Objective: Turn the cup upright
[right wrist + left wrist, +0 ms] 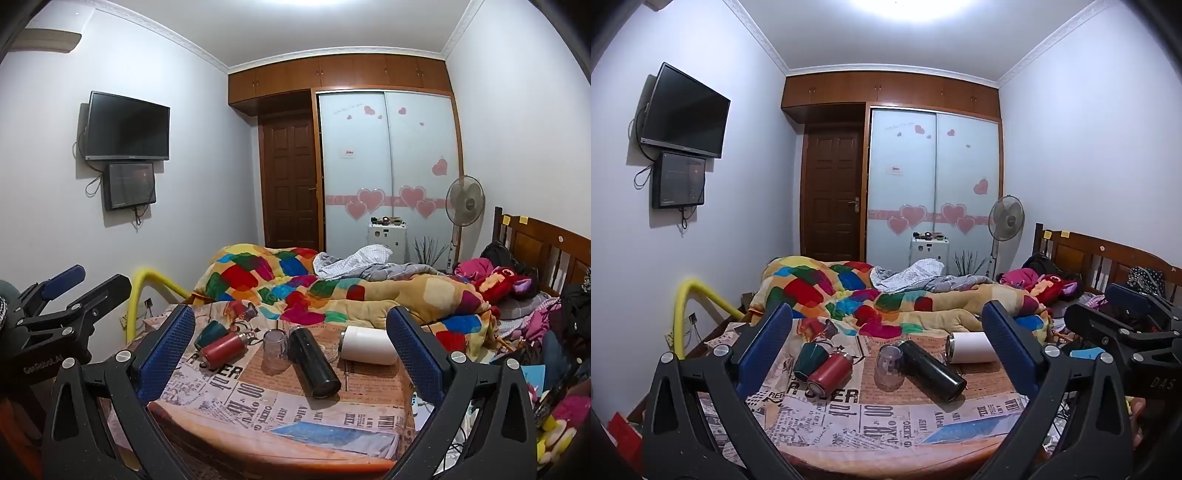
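Several drinking vessels lie or stand on a newspaper-print table point(820, 421) point(258, 410). A dark green cup point(809, 360) point(210, 333) lies on its side at the left, touching a red flask point(829, 374) point(223, 349). A clear glass point(889, 367) point(275, 347) stands mouth down in the middle. A black flask point(932, 371) point(314, 363) and a white cup point(969, 348) point(367, 345) lie on their sides. My left gripper point(886, 325) and right gripper point(291, 325) are open, empty, and held short of the table.
A bed with a colourful patchwork quilt point(857, 295) point(295, 284) lies behind the table. A yellow rail point(687, 302) point(147, 291) stands at the left. A wooden headboard point(1100, 254) and piled clothes are at the right. A blue card point(332, 435) lies near the table's front edge.
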The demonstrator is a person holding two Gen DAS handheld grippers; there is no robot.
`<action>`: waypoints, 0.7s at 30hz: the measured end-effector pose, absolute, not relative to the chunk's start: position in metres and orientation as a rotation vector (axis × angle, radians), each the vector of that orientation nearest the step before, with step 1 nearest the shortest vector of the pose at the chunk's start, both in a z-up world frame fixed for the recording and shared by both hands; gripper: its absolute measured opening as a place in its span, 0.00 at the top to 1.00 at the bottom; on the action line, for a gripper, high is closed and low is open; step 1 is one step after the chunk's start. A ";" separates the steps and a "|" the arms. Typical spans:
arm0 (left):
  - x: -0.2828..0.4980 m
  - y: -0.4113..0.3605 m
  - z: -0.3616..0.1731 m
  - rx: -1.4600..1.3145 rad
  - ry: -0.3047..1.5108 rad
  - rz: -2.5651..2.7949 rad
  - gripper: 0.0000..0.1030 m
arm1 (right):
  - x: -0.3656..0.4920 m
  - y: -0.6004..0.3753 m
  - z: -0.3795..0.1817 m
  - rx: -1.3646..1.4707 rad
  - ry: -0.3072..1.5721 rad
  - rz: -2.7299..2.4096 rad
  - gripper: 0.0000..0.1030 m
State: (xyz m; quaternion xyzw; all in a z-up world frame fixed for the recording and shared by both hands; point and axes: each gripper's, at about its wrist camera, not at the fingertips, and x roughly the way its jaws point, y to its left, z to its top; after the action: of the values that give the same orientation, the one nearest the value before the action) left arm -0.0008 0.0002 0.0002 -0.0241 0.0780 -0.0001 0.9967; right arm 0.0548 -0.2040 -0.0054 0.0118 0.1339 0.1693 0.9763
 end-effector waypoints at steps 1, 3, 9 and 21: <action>0.001 0.001 0.000 -0.052 0.175 -0.011 0.00 | 0.055 -0.204 -0.005 0.024 0.266 0.341 0.00; 0.002 0.002 0.000 -0.052 0.179 -0.019 0.00 | 0.055 -0.204 -0.005 0.025 0.266 0.341 0.00; 0.000 0.005 0.005 -0.041 0.166 -0.007 0.00 | 0.055 -0.204 -0.006 0.025 0.265 0.341 0.00; -0.002 -0.001 0.004 -0.021 0.160 -0.009 0.00 | 0.055 -0.204 -0.006 0.021 0.262 0.340 0.00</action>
State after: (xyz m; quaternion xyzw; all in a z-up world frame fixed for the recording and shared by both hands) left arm -0.0025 -0.0014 0.0041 -0.0106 0.0797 -0.0047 0.9968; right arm 0.0549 -0.2043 -0.0057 0.0107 0.1300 0.1685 0.9770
